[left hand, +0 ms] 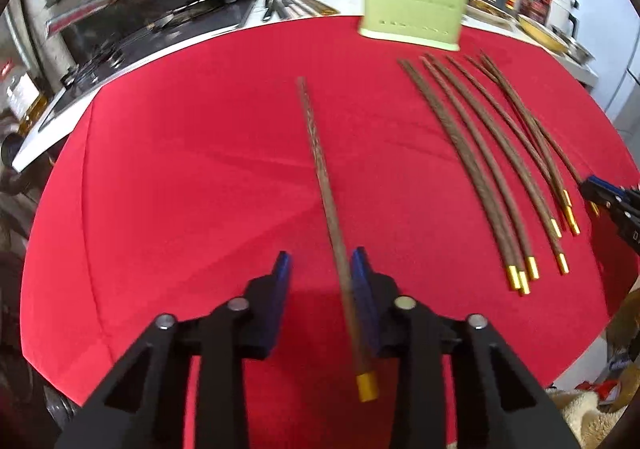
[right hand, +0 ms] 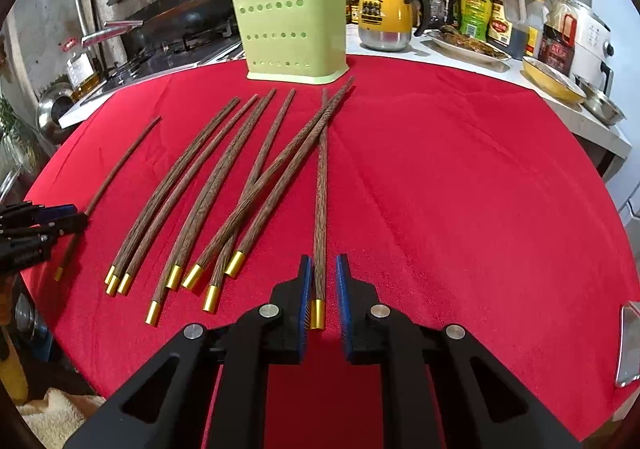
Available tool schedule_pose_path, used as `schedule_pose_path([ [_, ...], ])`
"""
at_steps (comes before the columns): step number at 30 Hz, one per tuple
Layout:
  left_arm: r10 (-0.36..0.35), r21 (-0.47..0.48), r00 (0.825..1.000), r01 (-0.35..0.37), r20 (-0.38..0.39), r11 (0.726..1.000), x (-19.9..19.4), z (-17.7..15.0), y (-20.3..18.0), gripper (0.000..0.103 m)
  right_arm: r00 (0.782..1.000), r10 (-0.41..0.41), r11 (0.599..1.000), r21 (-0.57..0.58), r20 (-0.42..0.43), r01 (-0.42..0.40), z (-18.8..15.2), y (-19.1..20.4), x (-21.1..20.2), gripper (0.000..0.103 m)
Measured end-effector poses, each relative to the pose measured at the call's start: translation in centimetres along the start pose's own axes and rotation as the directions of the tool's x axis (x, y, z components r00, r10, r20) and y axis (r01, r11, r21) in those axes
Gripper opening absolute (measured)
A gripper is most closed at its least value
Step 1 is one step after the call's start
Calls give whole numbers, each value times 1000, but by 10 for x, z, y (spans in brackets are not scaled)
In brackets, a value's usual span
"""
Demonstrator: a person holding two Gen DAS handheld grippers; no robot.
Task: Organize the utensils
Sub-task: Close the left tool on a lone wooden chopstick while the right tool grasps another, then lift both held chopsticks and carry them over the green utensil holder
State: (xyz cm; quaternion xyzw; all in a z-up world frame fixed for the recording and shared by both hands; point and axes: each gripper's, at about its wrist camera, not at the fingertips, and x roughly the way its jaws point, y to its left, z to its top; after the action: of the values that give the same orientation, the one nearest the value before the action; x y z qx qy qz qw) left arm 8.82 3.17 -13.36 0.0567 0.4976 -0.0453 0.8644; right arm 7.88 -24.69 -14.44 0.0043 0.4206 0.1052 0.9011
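Two grippers: each hangs low over a red tablecloth (right hand: pixel 460 189), one chopstick between each pair of blue pads.
Left gripper (left hand: pixel 322 273): jaws part-way in; a lone chopstick (left hand: pixel 320 177) runs between them, lying against the right pad, with a clear gap to the left pad. The frame is blurred, so I cannot tell if it is truly pinched.
Lone chopstick: its gold cap sits nearest the camera, below the pads, and its thin tip points toward the holder.
Right gripper (right hand: pixel 323 273): jaws narrow, with a second chopstick (right hand: pixel 320 209) between them, close to the left pad; a thin gap shows on the right side, so the pads do not press it from both sides.
Loose chopsticks (right hand: pixel 216 189): several dark wooden ones with gold caps fan across the cloth between the two grippers, some crossing.
Utensil holder (right hand: pixel 296 33): pale green, perforated, upright at the cloth's far edge, nothing showing above its rim.
Background: yellow mug (right hand: pixel 384 15), sauce bottles and a stove.
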Motion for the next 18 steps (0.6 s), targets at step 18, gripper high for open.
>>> schedule_pose_path([
  [18, 28, 11, 999, -28, -23, 1000, -28, -44, -6, 29, 999, -30, 999, -41, 27, 31, -12, 8, -6, 17],
])
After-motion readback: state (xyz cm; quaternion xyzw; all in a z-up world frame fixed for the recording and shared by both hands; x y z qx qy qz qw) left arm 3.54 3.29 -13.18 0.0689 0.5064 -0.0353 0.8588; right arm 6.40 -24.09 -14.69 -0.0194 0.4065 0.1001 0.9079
